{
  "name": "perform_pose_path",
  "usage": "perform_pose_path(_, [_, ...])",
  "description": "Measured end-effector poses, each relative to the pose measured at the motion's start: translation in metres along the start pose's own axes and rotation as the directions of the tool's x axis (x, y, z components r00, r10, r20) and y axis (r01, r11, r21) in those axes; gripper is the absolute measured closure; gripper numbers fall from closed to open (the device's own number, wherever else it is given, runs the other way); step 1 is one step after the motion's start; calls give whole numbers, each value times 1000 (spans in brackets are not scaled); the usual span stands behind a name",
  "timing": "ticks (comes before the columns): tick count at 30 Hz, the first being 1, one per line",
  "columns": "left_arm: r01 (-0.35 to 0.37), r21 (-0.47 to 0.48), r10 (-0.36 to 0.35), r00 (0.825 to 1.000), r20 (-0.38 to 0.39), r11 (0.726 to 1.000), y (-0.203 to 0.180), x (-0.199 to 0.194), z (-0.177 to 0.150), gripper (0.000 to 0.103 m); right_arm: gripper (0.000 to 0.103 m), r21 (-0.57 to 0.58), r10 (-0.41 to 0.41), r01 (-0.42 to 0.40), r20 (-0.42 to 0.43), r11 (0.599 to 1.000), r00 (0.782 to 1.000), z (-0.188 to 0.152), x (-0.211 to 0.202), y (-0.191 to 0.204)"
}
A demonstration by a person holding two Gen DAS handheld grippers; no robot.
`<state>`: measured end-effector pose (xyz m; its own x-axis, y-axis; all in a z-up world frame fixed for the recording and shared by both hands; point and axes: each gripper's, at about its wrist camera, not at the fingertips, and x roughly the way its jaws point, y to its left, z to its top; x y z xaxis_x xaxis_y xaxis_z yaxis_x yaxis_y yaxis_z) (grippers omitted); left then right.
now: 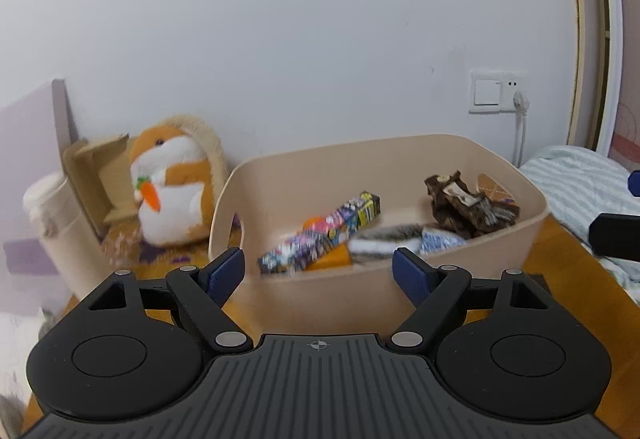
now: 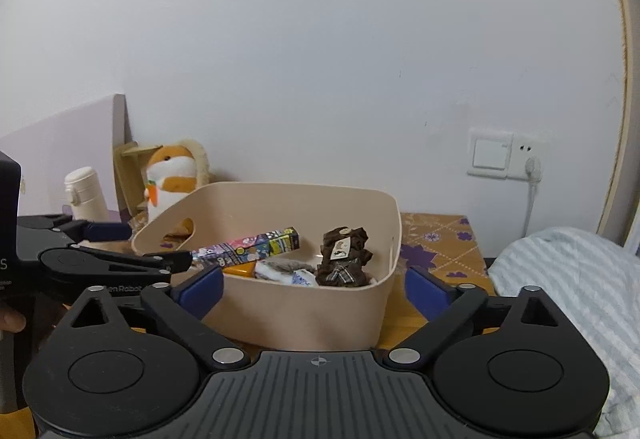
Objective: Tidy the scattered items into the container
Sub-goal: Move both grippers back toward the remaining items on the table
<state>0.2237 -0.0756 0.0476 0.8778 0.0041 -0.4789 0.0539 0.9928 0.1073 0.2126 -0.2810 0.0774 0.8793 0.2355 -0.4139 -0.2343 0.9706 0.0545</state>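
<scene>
Beige container point(image 2: 304, 315) on the patterned orange tabletop point(image 2: 444, 243), holding a colourful printed long box point(image 2: 250, 245), brown tagged doll clothes point(image 2: 343, 257), an orange item point(image 1: 334, 259) and a grey-white pouch point(image 1: 384, 243); print illegible. Left gripper point(image 1: 318, 271) and right gripper point(image 2: 314, 289) both spread wide, holding nothing. "enRobot" partly readable on the left gripper's body. Beyond, hamster plush point(image 1: 172, 183).

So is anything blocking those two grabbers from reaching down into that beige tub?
Nothing visible does. The beige plastic tub is open-topped, and both the left gripper and right gripper hang open and empty just before its near wall.
</scene>
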Motion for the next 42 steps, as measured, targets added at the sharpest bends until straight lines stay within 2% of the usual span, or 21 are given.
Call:
perform_pose_path(6, [37, -24, -38, 999, -20, 999, 0, -39, -34, 20, 0, 37, -64, 63, 21, 997, 998, -32, -25, -7])
perform_pose_path(9, [46, -31, -48, 998, -43, 998, -3, -53, -54, 20, 0, 79, -98, 98, -1, 992, 995, -48, -28, -18])
perform_pose_path(16, [44, -29, -47, 994, -102, 999, -2, -69, -93, 20, 0, 64, -205, 210, -71, 976, 976, -74, -26, -34])
perform_pose_path(22, [65, -44, -72, 981, -182, 997, -7, -63, -122, 20, 0, 82, -247, 255, -104, 963, 964, -88, -16, -41])
perform_pose_path(26, [48, -33, -53, 982, -181, 998, -8, -59, -130, 20, 0, 58, -267, 276, -132, 959, 955, -92, -4, -39])
perform_pose_path(33, [91, -84, -106, 975, -194, 992, -8, -44, -134, 19, 0, 8, -284, 290, -170, 957, 943, -93, 30, -30])
perform_pose_path(42, [133, -64, -145, 964, -224, 989, -17, -26, -141, 15, 0, -50, -301, 297, -234, 953, 925, -101, 73, -21])
